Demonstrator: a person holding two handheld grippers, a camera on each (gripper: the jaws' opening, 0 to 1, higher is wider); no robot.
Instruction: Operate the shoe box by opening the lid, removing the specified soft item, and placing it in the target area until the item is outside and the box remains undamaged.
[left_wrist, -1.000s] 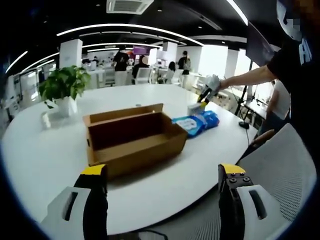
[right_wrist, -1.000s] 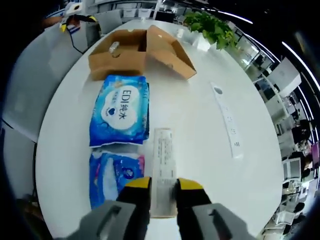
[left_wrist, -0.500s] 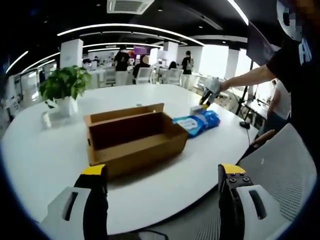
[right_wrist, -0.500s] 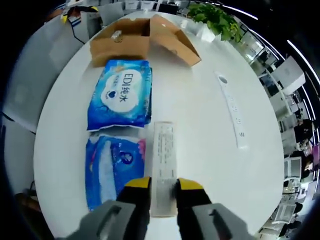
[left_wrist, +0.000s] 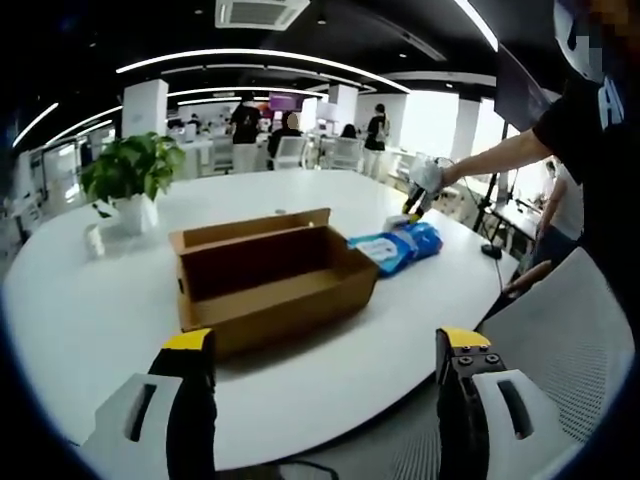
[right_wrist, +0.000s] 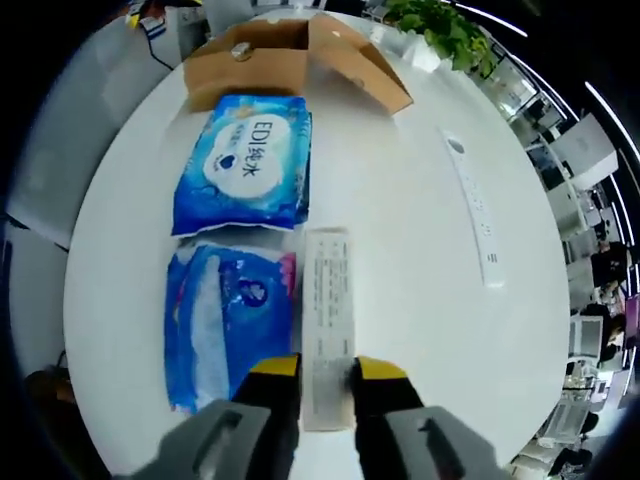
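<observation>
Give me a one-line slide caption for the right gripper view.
Right gripper clamps a long white packet on the white table, beside two blue wipe packs, open cardboard box beyond.

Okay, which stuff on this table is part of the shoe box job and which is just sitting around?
Part of the job:
- open cardboard shoe box
- two blue soft packs
- long white carton, gripped by the right tool
- left tool, open

Just lying about:
- potted plant
- white power strip

Brown shoe box (left_wrist: 270, 278) open, upright; 2 blue wipe packs (right_wrist: 248, 165) flat beside it.
</observation>
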